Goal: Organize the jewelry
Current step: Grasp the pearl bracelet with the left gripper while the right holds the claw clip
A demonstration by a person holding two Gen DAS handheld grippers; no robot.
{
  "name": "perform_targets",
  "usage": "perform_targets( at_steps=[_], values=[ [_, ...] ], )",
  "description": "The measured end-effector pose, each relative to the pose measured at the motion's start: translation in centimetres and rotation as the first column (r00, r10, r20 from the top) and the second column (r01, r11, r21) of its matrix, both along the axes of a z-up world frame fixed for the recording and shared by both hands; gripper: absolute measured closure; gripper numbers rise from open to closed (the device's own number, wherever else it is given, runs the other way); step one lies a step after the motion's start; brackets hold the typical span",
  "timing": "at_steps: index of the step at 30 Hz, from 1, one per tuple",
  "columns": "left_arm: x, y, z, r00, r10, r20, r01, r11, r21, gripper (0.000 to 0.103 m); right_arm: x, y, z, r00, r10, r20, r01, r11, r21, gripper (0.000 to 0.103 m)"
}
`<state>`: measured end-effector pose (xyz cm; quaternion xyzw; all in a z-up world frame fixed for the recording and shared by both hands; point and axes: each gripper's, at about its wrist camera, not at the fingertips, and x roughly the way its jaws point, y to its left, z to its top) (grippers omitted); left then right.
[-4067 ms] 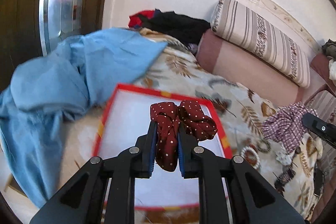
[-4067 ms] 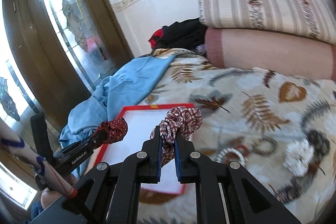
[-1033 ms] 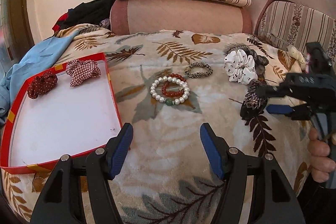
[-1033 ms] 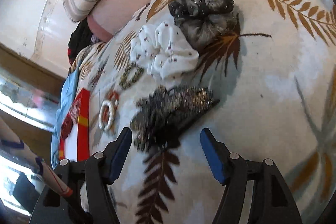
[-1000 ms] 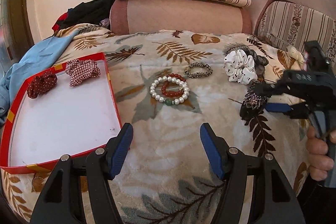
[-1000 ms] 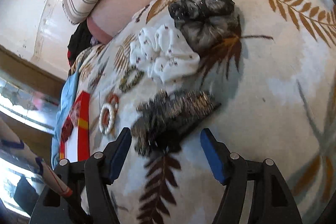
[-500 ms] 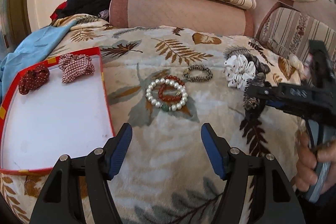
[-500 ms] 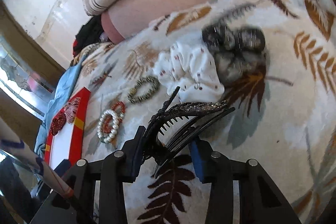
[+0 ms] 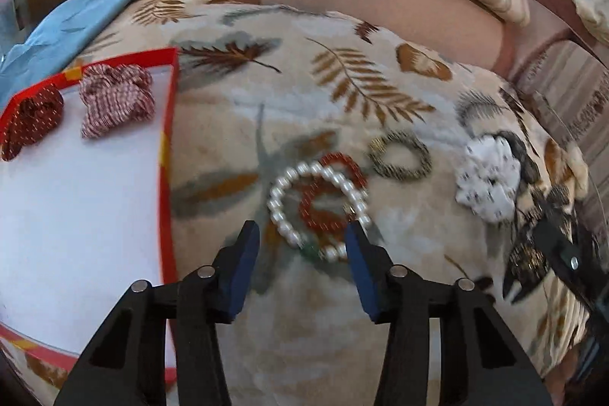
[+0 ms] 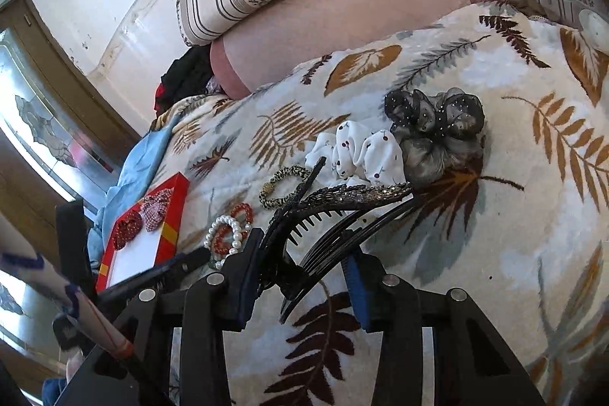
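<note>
Left wrist view: the left gripper is seen with its jaws spread wide and holding nothing, poised just over the pearl bracelet, which lies on the leaf-patterned blanket overlapping a red bead bracelet. Beside these a small gold-and-black beaded band is found, and further right a white cherry-print scrunchie.

In the right wrist view, the right gripper is shown with its jaws partly closed around a black beaded hair clip, which is gripped at its hinge end and lifted off the blanket. A grey-black organza scrunchie lies touching the white one behind it.

Inside the red-rimmed tray, two pieces are already laid at the far end: a dark red dotted scrunchie and a checked scrunchie, side by side. The rest of its white floor is bare.

The task is judged to be in its early half: two items are put away, one is in hand, and five are left on the blanket. The pearl bracelet is likely the left gripper's next pick.
</note>
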<state>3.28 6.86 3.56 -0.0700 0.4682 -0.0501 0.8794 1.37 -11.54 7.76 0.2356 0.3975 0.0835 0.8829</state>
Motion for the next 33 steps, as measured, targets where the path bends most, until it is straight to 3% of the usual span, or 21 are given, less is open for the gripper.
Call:
perform_targets(
  at_steps=[3,8,10,13,16,18,25,28,33],
  values=[
    [0.7,0.3,-0.1,1.000,0.010,-0.015,-0.010,1.000,0.017,0.062,0.1,0.1,0.2,1.000,0.008,0.006,-0.008,1.000,0.012,0.059],
    [2.3,-0.4,-1.6,0.998,0.003,-0.059,0.003,0.995,0.102,0.091,0.0,0.1,0.3,1.000,0.015,0.014,-0.015,1.000,0.018,0.059],
    [3.1,-0.9,-2.2,0.997,-0.003,-0.071,0.013,0.991,0.135,0.091,0.0,0.1,0.3,1.000,0.013,0.013,-0.013,1.000,0.019,0.059],
    [4.9,-2.5,-2.6,0.996,-0.038,-0.081,0.056,0.968,0.246,0.091,0.1,0.1,0.2,1.000,0.011,0.007,-0.011,1.000,0.024,0.059],
    [5.6,-3.3,-2.5,0.995,-0.065,-0.081,0.086,0.954,0.287,0.092,0.3,0.1,0.0,1.000,0.009,0.002,-0.009,1.000,0.024,0.059],
    [5.0,-3.1,-2.1,0.996,-0.072,-0.050,0.082,0.962,0.261,0.094,0.2,0.0,0.1,1.000,0.008,0.006,-0.008,1.000,0.023,0.059],
    [0.0,-1.3,-0.6,0.994,-0.094,0.050,0.092,0.995,0.030,0.094,-0.1,-0.1,0.4,1.000,0.010,0.024,-0.011,1.000,0.026,0.059],
    [-2.0,-1.2,0.5,0.990,-0.110,0.086,0.112,0.993,-0.023,0.094,-0.2,0.0,0.6,0.999,0.014,0.033,-0.015,1.000,0.021,0.059],
    [-3.8,-1.6,2.5,0.984,-0.120,0.129,0.128,0.991,-0.051,0.094,-0.4,0.2,0.9,0.999,0.020,0.048,-0.020,1.000,0.009,0.059]
  ],
)
